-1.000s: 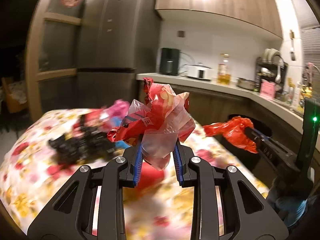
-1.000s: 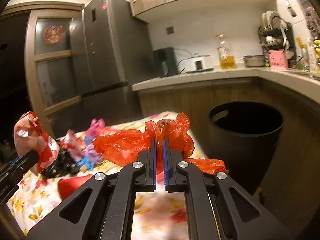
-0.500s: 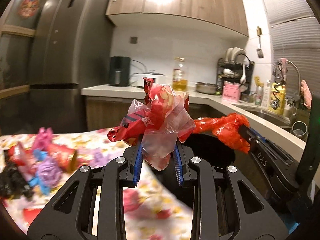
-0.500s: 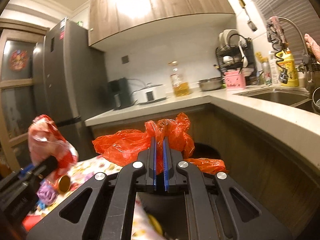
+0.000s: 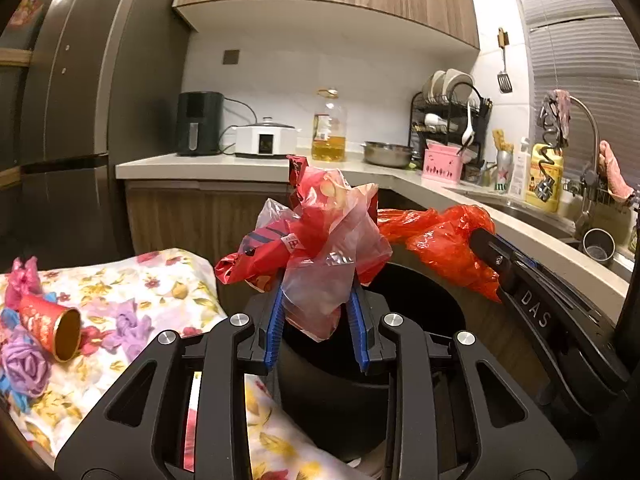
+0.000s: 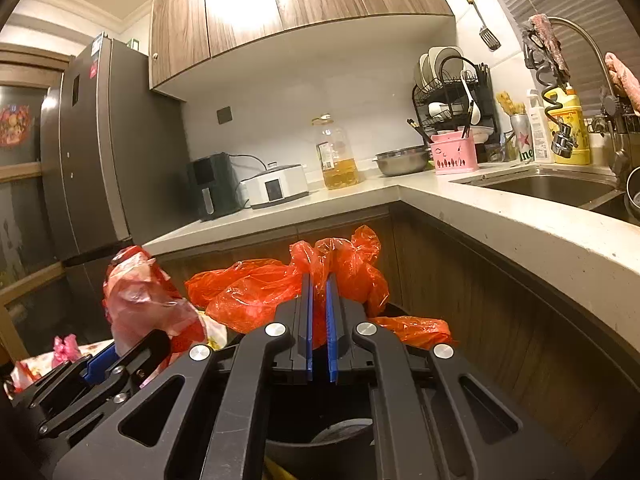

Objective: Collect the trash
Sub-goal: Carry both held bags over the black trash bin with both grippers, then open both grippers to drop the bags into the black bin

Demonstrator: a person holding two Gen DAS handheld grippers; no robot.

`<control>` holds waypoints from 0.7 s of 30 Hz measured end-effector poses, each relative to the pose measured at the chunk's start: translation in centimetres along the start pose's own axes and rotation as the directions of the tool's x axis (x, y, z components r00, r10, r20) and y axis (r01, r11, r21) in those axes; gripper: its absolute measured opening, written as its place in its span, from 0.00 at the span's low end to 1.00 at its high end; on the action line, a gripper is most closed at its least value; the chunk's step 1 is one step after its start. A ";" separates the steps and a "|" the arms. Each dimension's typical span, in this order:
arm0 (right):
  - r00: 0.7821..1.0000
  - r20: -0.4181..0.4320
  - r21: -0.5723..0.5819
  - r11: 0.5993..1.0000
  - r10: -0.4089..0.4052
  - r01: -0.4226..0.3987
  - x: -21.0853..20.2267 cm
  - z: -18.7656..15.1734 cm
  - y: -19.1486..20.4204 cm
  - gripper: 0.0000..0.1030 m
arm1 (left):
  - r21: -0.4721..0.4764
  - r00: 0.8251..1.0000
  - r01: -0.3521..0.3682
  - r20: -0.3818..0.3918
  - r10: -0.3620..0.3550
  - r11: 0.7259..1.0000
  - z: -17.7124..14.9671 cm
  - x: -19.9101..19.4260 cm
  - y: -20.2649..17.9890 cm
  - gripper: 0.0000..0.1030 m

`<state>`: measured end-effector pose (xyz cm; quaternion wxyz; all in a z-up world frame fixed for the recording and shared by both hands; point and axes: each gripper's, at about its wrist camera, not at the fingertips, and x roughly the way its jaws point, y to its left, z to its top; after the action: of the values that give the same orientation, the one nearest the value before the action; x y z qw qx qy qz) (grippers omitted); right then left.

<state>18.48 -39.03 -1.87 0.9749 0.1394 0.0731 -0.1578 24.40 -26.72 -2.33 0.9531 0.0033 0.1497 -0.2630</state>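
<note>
My left gripper [image 5: 316,300] is shut on a crumpled bundle of red and clear plastic wrappers [image 5: 320,232] and holds it above the black trash bin [image 5: 432,304]. My right gripper [image 6: 318,296] is shut on an orange-red plastic bag [image 6: 256,292] and holds it over the same bin [image 6: 320,432]. In the left wrist view the right gripper [image 5: 486,246] with its bag [image 5: 444,236] is at the right. In the right wrist view the left gripper's bundle [image 6: 140,300] is at the left.
A table with a floral cloth [image 5: 120,280] at the left carries a red paper cup [image 5: 50,322] and purple and pink wrappers [image 5: 24,364]. A wooden cabinet and counter [image 6: 500,228] wrap behind the bin, with a sink [image 6: 552,188] at the right.
Both grippers have swung right from the table to above the bin, each holding its trash. The bin mouth now lies directly below them.
</note>
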 end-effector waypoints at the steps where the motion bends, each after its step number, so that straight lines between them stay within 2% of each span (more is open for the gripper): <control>1: 1.000 -0.002 0.001 1.000 0.002 -0.002 0.2 0.0 -0.1 0.07 | -0.001 1.000 0.004 -0.005 -0.004 1.000 0.0 0.4 -0.1 0.28; 10: 1.000 -0.026 -0.011 1.000 -0.002 0.002 2.0 -0.2 -1.0 0.07 | -0.006 0.999 0.024 -0.023 -0.024 1.000 -0.2 2.8 -0.5 0.29; 14: 0.999 -0.040 -0.024 1.000 0.003 -0.004 2.6 -0.5 -0.9 0.07 | 0.001 0.999 0.033 -0.037 -0.033 0.999 -0.5 3.4 -0.5 0.33; 16: 0.999 -0.051 -0.026 1.000 0.012 -0.014 2.9 -0.7 -1.1 0.07 | 0.009 0.997 0.053 -0.050 -0.053 0.999 -0.8 3.8 -0.5 0.38; 18: 0.998 -0.062 -0.018 0.999 0.028 -0.029 3.1 -0.8 -1.4 0.10 | 0.007 0.996 0.066 -0.052 -0.066 0.998 -0.9 3.9 -0.5 0.55; 21: 0.997 -0.067 -0.008 0.999 0.039 -0.039 3.3 -1.0 -1.7 0.17 | -0.007 0.996 0.079 -0.052 -0.079 0.997 -1.1 4.1 -0.1 0.62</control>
<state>20.90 -41.25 -3.84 0.9754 0.1414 0.1037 -0.1335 27.36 -28.74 -4.57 0.9378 0.0021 0.1753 -0.2998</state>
